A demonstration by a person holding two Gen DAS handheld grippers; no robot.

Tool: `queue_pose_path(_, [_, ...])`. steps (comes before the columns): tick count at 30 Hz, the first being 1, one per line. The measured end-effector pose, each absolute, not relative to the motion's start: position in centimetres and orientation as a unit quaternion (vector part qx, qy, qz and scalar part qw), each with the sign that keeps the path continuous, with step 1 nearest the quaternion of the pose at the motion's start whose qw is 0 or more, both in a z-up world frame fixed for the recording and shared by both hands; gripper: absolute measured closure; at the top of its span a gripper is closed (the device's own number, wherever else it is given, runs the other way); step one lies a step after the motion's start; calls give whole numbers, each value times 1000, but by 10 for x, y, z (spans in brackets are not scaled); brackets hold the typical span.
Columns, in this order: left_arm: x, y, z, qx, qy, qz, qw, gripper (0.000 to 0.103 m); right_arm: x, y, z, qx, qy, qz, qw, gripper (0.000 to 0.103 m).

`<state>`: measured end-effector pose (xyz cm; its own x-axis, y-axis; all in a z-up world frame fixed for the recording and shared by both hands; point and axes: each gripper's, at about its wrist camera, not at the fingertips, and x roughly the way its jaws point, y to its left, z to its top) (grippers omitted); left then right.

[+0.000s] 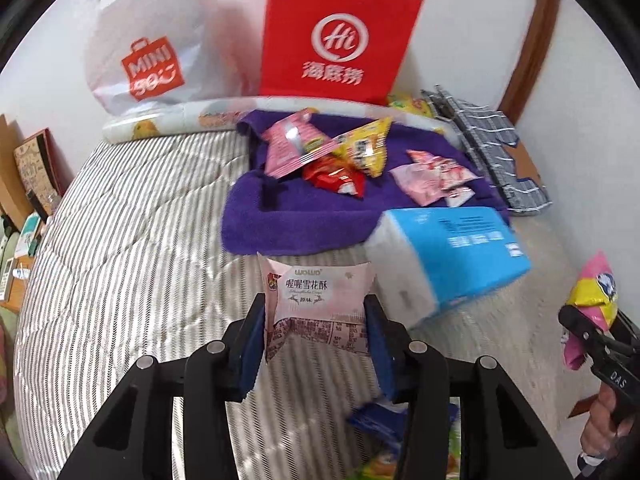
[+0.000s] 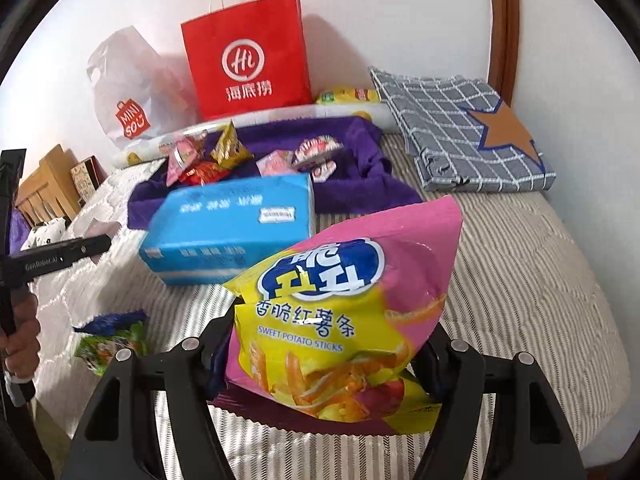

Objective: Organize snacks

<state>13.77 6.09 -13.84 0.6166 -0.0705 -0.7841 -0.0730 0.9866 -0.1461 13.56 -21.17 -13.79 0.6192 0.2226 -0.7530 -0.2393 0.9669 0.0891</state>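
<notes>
Blue-green packet [image 1: 384,416] mostly hidden behind left tool, right tool's fingertips covered by sweet potato sticks bag [image 2: 340,320]

— Left gripper [image 1: 316,332]: finish?
— Matte black frame of angled struts, four round silver screw heads across the linkage. Fingers [image 1: 253,344] carry dark blue ribbed pads.

— Right gripper [image 2: 328,360]?
— Same black struts, four silver screw heads, dark blue pads on the fingers [image 2: 218,364].

— Markings?
— White lettering "GenRobot.AI" on the left unit's black body, seen from the right wrist; "DAS" on the right unit's, seen from the left.

— Hands?
— Left hand [image 2: 20,340] and right hand [image 1: 604,420]: bare skin, on black handles.
</notes>
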Motion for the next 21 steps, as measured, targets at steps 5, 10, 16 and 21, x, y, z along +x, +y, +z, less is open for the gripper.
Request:
queue_pose_path(5, [131,42,-118,-75,428,-23,900,59,136,-209,-115,-6,410,129,903,32])
queue_pose_path(10, [129,24,-102,-77,421,-47,903,59,137,-204,-96,-9,397,141,907,32])
queue_pose_path(16, [137,12,-87,-82,416,-62,904,59,147,-192,-76,-25,393,139,908,32])
queue_pose_path(21, [150,10,-76,-81,410,-64,906,59,161,-188,-63,-23,387,139,911,32])
